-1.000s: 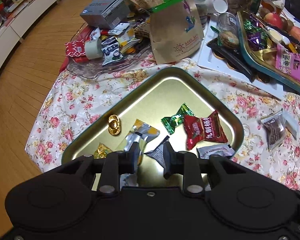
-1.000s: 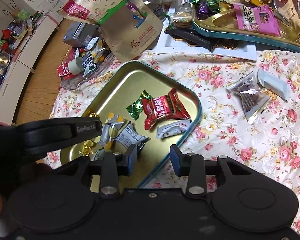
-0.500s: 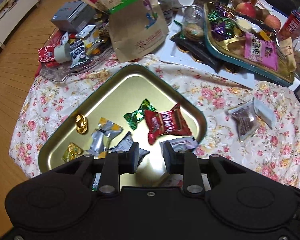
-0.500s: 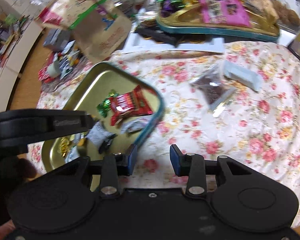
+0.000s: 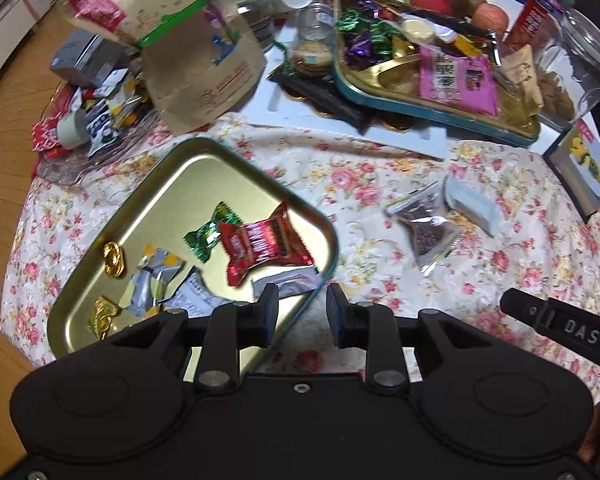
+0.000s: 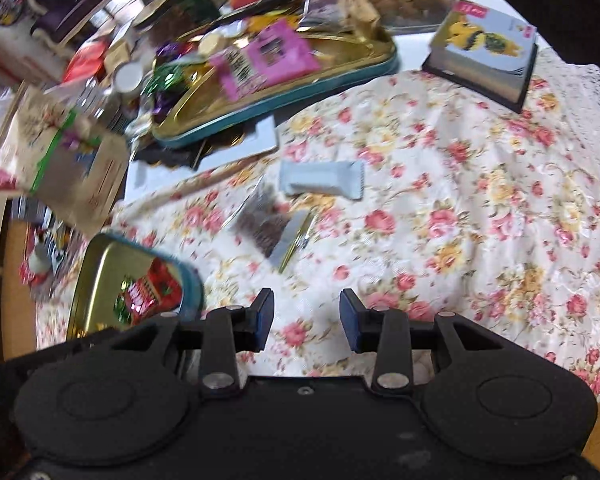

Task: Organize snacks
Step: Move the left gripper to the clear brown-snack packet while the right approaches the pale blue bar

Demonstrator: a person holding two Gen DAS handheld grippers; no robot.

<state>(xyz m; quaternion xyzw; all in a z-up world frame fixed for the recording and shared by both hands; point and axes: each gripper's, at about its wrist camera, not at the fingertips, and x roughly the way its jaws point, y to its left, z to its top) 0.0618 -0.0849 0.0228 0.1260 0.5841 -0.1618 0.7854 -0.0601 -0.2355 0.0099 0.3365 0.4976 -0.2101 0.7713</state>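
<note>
Both grippers hover with jaws released, holding nothing: the left gripper (image 5: 298, 312) at the gold tray's (image 5: 204, 172) lower edge, the right gripper (image 6: 306, 320) over the floral worktop (image 6: 460, 208). Two packets, a clear packet (image 6: 266, 224) and a white packet (image 6: 320, 179), lie mid-frame.

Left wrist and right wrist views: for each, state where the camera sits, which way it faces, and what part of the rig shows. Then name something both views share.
Left wrist: sits behind the left gripper, facing down onto the gold tray of sweets; own open fingers and the other gripper's edge show.
Right wrist: sits behind the right gripper, facing the floral tablecloth and white packet; own open fingers show.
Shared: the gold tray, red candy packet, white packet.
</note>
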